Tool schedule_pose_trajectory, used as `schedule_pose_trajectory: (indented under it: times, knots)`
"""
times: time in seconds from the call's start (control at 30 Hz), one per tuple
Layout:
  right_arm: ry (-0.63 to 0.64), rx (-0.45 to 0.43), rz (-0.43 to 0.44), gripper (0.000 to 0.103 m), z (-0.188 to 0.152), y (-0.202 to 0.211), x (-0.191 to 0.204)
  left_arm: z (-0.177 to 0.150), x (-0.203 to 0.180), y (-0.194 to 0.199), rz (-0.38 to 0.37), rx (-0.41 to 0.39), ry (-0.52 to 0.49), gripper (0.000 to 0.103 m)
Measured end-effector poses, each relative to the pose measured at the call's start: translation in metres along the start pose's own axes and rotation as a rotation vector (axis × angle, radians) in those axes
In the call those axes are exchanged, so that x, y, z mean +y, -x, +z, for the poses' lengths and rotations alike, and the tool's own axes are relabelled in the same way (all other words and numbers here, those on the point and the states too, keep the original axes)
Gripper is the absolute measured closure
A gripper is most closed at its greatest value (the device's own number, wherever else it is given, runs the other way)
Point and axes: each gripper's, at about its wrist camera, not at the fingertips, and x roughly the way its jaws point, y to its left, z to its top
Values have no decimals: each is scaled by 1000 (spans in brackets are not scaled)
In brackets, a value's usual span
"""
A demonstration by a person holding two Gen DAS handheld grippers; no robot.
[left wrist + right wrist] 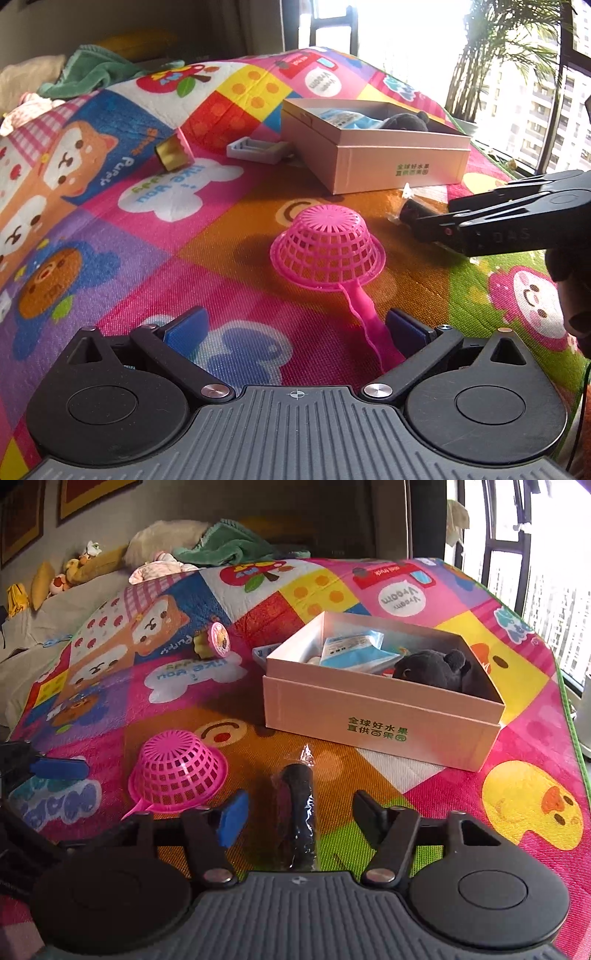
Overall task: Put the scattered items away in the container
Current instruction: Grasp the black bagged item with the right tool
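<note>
Black, plastic-wrapped item (301, 812) lies between our right gripper's (295, 818) unclenched jaws, its near end hidden; left gripper (295, 328) gapes, pink strainer's (328, 249) handle partly hidden.

Bright windows (524, 554) light a cartoon-printed play mat (461, 635).

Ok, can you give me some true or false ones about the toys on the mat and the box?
1. The pink strainer lies upside down on the mat. True.
2. The black plush toy sits inside the box. True.
3. The box is empty. False: it holds the plush toy and a blue packet.
4. The right gripper squeezes the wrapped black stick. False: the stick lies between the jaws, untouched.
5. The left gripper holds the strainer. False: its jaws stand open.
</note>
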Motion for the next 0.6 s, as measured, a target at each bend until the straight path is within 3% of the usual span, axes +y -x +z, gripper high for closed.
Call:
schedule_pose_trajectory:
  times: [0.17,0.27,0.4,0.6]
  knots:
    - [5,0,9,77,-4,1,-1,1,-1,-1,0,7,-7,0]
    - [-5,-23,-4,78,-9,16,-5,5,-1,0,4,20,18,0]
    - [-16,-53,-36,78,-17,36,-14,20,0,-4,-93,19,95,0]
    - [-10,-66,-68,78,-29,47,-19,43,-20,-33,-3,38,13,0]
